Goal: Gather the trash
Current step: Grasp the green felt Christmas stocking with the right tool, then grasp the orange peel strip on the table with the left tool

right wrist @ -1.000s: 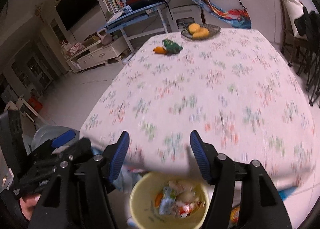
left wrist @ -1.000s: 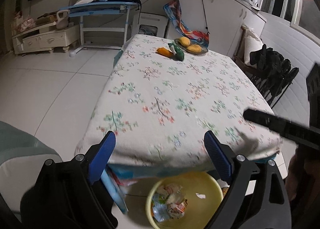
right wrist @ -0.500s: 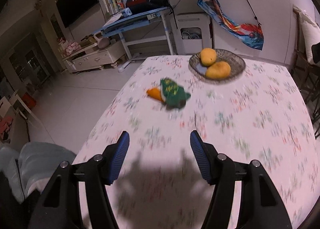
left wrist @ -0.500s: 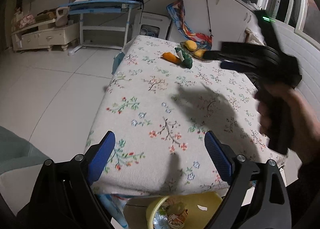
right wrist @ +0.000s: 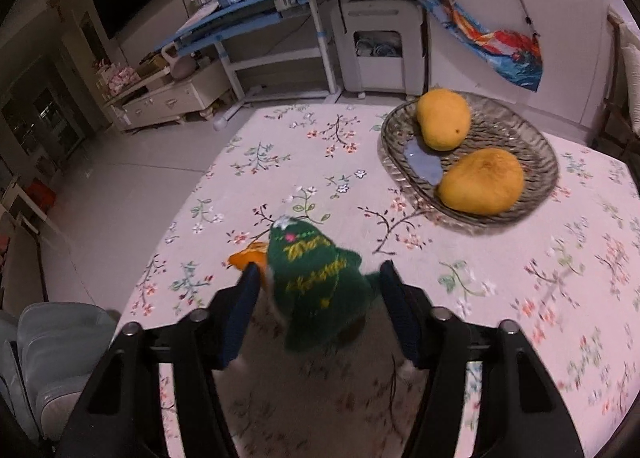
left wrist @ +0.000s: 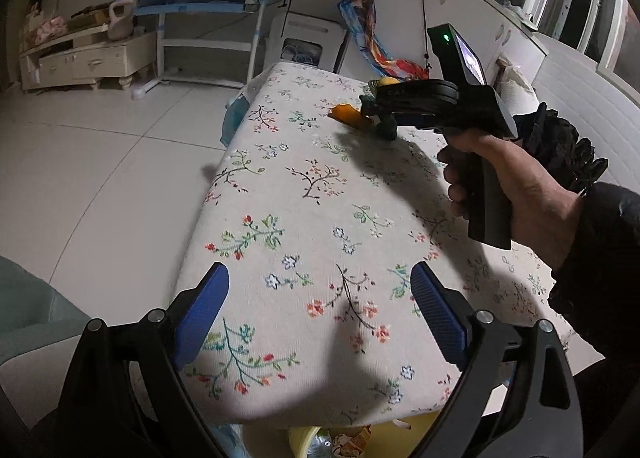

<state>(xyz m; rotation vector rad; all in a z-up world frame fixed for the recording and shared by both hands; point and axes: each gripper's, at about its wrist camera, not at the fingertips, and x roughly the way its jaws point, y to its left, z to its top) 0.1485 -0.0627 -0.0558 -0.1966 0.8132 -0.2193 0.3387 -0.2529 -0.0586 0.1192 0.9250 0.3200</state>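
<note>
Right tongs point(right wrist: 316, 290) pitched down over counter point(right wrist: 500, 298), jaws closing around green wrapper point(right wrist: 316, 278), pads not yet touching it. Orange scrap point(right wrist: 248, 256) just beyond left pad. Left tongs point(left wrist: 316, 314) open, nothing between, hovering at counter's near edge.

right gripper point(right wrist: 316, 290) crossed table | jaws closing around green wrapper point(right wrist: 316, 282) | yellow bin mostly out of view
</note>
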